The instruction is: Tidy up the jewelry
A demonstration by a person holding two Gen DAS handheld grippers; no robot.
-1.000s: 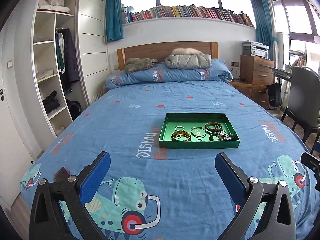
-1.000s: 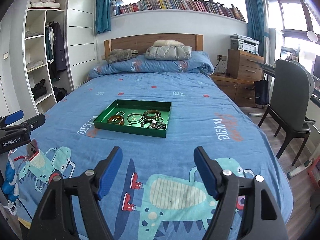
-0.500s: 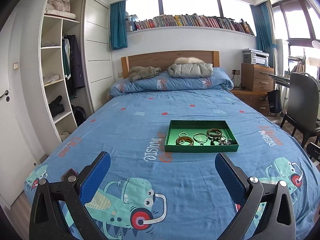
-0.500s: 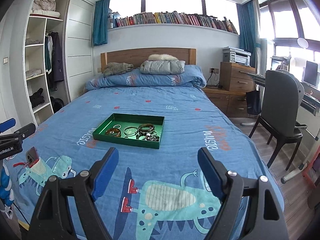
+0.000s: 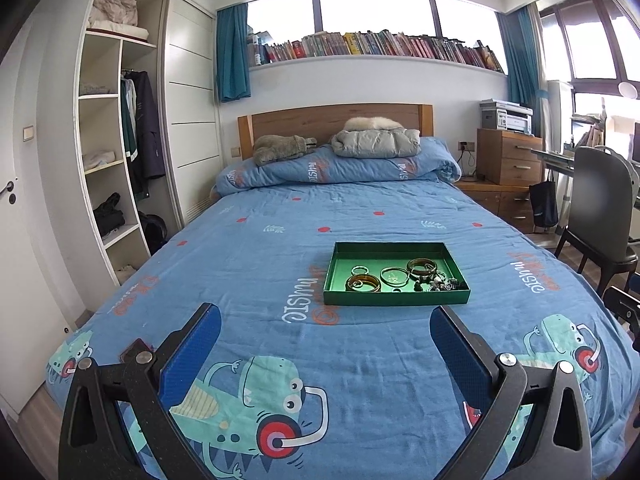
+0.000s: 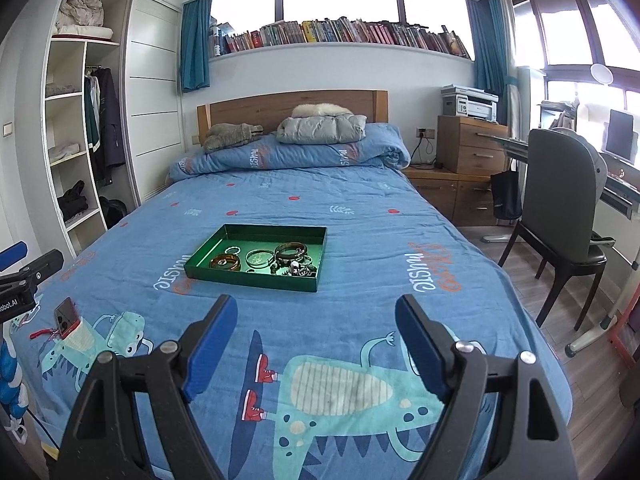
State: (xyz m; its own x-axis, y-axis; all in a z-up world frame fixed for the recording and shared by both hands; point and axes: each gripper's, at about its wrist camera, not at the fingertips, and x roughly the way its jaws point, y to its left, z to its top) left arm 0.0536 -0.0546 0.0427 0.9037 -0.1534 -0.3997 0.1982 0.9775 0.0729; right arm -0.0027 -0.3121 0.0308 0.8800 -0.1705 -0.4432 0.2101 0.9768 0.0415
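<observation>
On the bedspread (image 5: pixel 360 208), mirrored "music" lettering (image 5: pixel 301 314) flanks the green tray (image 5: pixel 394 303).

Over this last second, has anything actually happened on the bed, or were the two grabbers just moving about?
Only the views shifted: both cameras tilted up a little, showing more ceiling and window. The left gripper and right gripper stayed wide open, holding nothing. The green tray and the bracelets inside it lie as before, untouched.

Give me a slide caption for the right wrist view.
Open right gripper hovers over bed, facing green tray of bangles.
</observation>
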